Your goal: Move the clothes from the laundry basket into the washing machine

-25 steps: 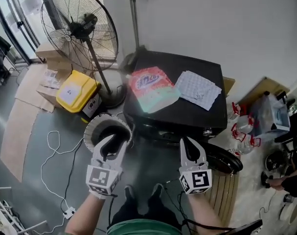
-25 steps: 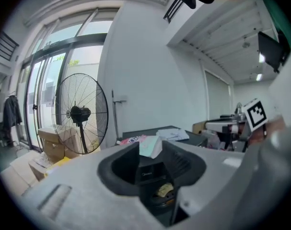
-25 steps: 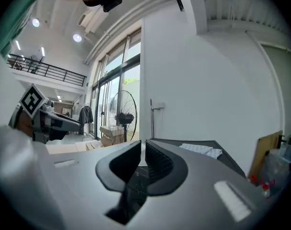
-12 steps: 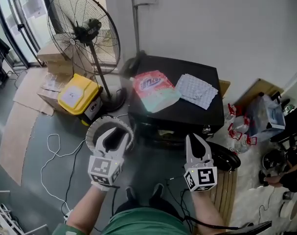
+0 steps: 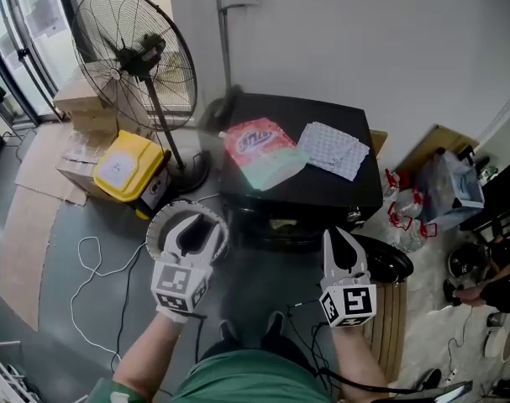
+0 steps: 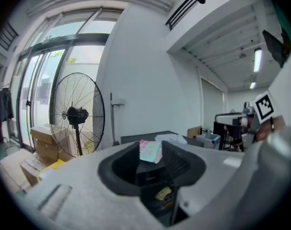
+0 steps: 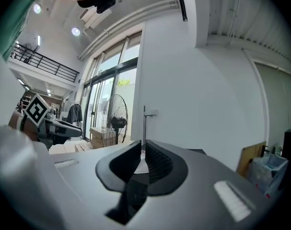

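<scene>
Grey floor (image 5: pixel 255 277) bears washing machine (image 5: pixel 322 187) just beyond released left claw (image 5: pixel 196 225), clenched empty right claw (image 5: pixel 339 233).

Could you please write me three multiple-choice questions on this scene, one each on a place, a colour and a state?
1. Where does the pink bag lie?
A. in the laundry basket
B. on top of the black washing machine
C. on the floor

2. What colour is the box beside the fan?
A. yellow
B. blue
C. red

3. How do the jaws of the right gripper stand?
A. wide apart
B. closed on a garment
C. together, nothing held

Answers: 1 B, it rests on the machine's dark lid; 2 A, its lid is bright yellow; 3 C, the right gripper view shows the pads almost touching with nothing between them.
</scene>
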The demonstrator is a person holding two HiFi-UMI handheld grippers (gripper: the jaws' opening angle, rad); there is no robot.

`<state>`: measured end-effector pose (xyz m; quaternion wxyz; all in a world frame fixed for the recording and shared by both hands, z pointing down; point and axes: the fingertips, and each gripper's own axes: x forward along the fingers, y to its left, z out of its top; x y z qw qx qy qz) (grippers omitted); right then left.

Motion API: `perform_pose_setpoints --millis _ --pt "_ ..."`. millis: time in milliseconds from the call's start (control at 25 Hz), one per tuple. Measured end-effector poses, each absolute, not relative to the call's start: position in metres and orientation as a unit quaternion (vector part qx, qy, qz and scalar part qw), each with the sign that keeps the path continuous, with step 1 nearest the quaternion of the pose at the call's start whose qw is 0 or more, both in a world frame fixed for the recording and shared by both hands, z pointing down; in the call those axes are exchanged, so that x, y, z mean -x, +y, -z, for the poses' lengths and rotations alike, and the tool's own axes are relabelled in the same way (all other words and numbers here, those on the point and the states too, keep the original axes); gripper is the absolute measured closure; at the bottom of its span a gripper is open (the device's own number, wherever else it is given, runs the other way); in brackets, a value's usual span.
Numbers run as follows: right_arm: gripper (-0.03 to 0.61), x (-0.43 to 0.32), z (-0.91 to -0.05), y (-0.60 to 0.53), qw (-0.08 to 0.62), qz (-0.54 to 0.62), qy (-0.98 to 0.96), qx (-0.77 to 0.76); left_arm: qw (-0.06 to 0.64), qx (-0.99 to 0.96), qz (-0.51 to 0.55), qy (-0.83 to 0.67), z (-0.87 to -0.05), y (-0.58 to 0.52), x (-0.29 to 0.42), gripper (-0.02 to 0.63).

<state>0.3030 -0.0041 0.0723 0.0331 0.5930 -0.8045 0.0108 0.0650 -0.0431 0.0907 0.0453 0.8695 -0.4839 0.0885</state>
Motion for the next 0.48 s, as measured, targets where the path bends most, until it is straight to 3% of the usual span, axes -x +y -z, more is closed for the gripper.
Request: perform_pose_setpoints --millis 480 --pt "0.551 -0.291 -0.072 0.002 0.037 -0.012 -0.788 -0.614 0.041 -0.879 -0.088 -0.467 -0.088 -0.048 -0.051 0.471"
